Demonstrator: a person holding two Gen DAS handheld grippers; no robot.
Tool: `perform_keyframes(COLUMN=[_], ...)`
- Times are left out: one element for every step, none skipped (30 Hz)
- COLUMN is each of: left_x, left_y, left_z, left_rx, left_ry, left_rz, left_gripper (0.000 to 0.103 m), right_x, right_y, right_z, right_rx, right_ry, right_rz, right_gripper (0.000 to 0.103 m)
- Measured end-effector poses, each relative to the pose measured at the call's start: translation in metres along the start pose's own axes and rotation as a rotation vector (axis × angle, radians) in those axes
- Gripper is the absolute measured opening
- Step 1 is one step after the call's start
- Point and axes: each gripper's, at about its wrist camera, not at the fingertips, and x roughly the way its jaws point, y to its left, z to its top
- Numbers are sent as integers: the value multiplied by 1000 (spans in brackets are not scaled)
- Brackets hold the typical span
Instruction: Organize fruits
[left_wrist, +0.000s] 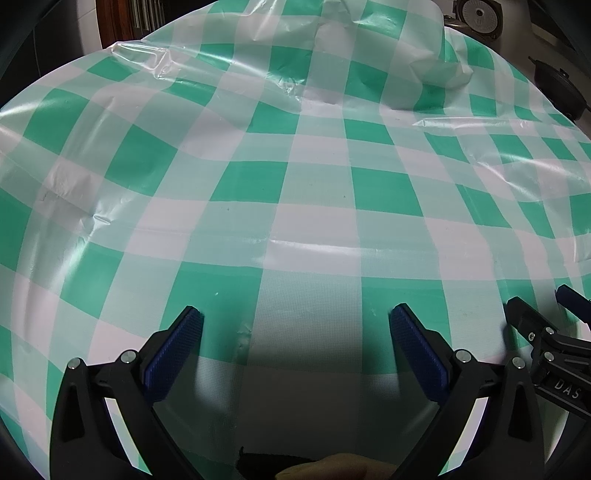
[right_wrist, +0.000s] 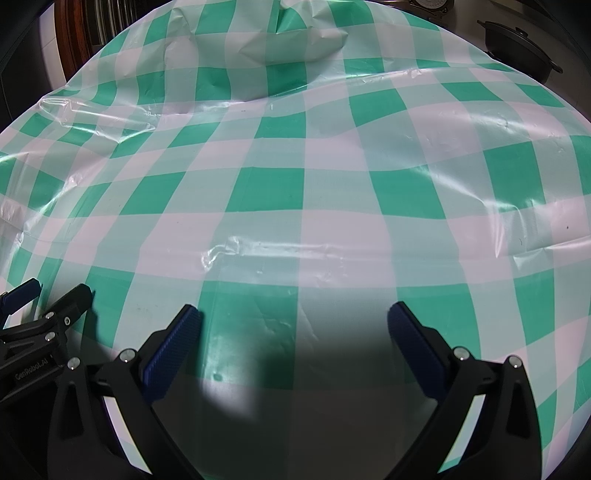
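Note:
No fruit shows in either view. My left gripper (left_wrist: 295, 317) hangs open over a green and white checked plastic tablecloth (left_wrist: 295, 192), with nothing between its blue-padded fingers. My right gripper (right_wrist: 293, 317) is open too, above the same tablecloth (right_wrist: 295, 192). The right gripper (left_wrist: 543, 314) pokes into the left wrist view at the lower right edge. The left gripper (right_wrist: 55, 295) shows at the lower left edge of the right wrist view. The two grippers sit side by side, close together.
The tablecloth is wrinkled, with a raised fold (left_wrist: 369, 51) at the far side. A dark lidded pot (right_wrist: 517, 44) stands beyond the table at the far right. A round speaker-like object (left_wrist: 478, 16) sits behind. A fingertip (left_wrist: 332, 467) shows at the bottom edge.

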Motion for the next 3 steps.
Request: perform_keyframes(left_x=[0, 0, 0], left_y=[0, 0, 0], left_z=[0, 0, 0], left_rx=[0, 0, 0], left_ry=[0, 0, 0], left_rz=[0, 0, 0], left_gripper=[99, 99, 99], right_x=[0, 0, 0], right_y=[0, 0, 0], right_z=[0, 0, 0], right_rx=[0, 0, 0], right_ry=[0, 0, 0], right_rz=[0, 0, 0], right_gripper=[102, 102, 102])
